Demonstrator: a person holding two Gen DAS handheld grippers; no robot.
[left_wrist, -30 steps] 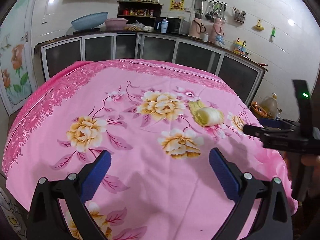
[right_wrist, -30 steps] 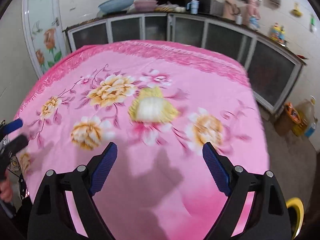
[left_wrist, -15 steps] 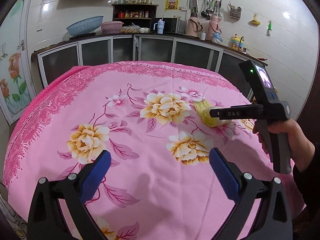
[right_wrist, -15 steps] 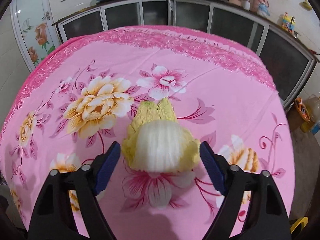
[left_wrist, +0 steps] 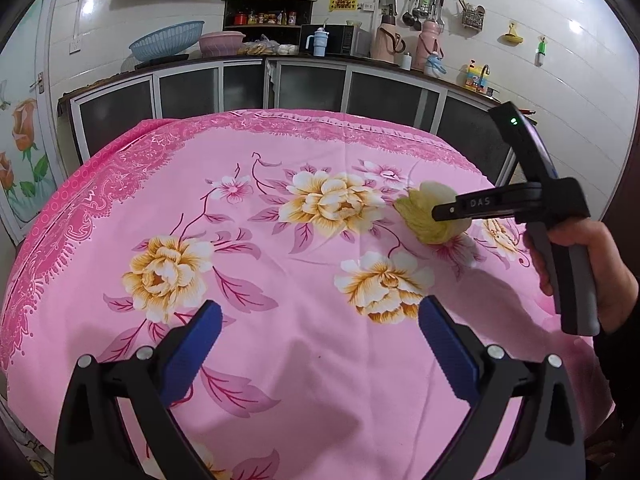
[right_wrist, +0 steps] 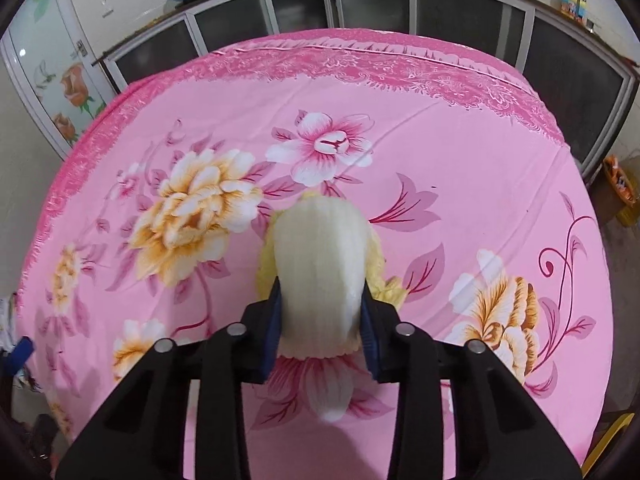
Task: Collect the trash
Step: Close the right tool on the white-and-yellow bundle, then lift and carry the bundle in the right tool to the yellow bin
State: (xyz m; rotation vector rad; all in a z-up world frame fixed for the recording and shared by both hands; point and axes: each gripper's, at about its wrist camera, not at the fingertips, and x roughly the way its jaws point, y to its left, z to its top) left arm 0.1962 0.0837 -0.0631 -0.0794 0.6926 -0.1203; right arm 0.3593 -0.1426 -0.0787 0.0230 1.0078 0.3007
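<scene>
A pale yellow-white cabbage piece lies on the pink flowered tablecloth. My right gripper is shut on the cabbage piece, its blue pads pressing both sides. In the left wrist view the cabbage piece sits at the table's right side with the right gripper around it, held by a hand. My left gripper is open and empty over the near part of the tablecloth.
Dark glass-front kitchen cabinets run behind the table, with basins, thermoses and a microwave on the counter. A door with painted roses is at the left. A yellow object shows on the floor at the lower right.
My right gripper moved forward over the cabbage piece and closed on it. My left gripper stayed open and hardly shifted.
</scene>
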